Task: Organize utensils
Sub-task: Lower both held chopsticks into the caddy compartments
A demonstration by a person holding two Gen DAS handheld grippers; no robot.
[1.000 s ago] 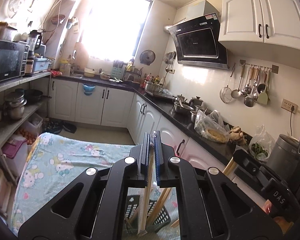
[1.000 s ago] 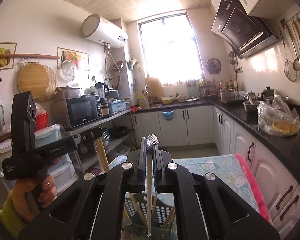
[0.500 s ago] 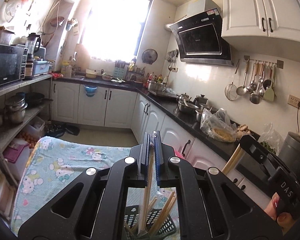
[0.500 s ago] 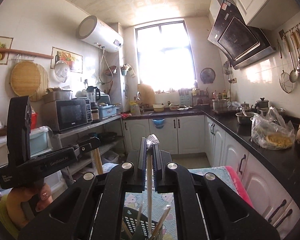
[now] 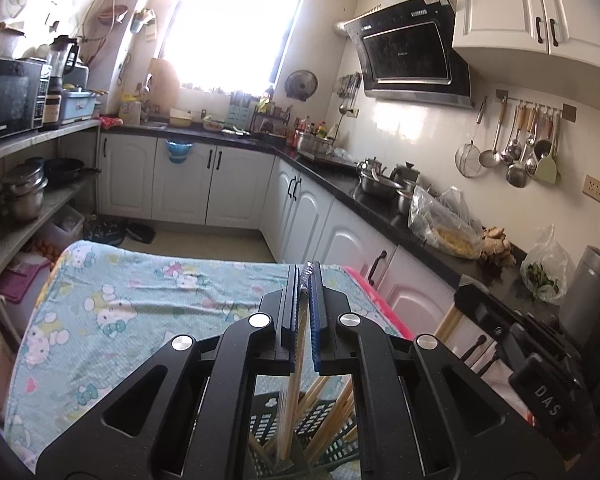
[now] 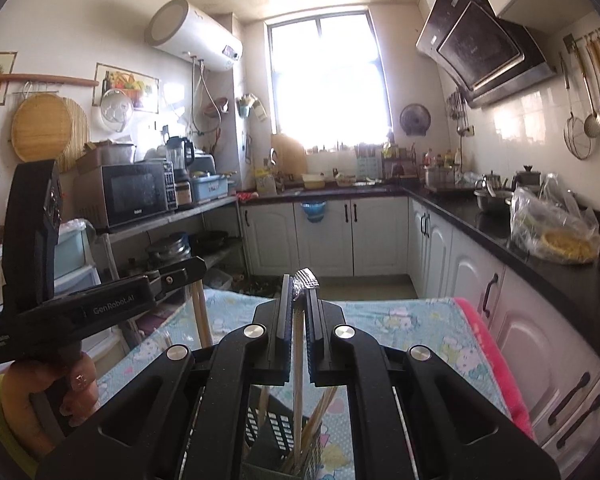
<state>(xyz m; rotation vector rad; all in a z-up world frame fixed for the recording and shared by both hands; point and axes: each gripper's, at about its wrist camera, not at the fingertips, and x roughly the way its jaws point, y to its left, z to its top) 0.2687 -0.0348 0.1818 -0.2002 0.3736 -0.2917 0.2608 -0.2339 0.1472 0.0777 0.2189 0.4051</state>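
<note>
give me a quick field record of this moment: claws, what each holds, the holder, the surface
left claw: shut on wooden chopsticks, hanging down into the holder
right claw: shut on chopstick with a wrapped top, upright over the holder
utensil holder: dark, slotted, several chopsticks already inside
surface: cartoon-print cloth under the holder
pending: neither claw has released its load

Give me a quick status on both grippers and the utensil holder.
Left gripper shut on wooden chopsticks. Right gripper shut on wrapped chopsticks. Both over the dark slotted holder, other chopsticks already inside. Nothing blocking.
</note>
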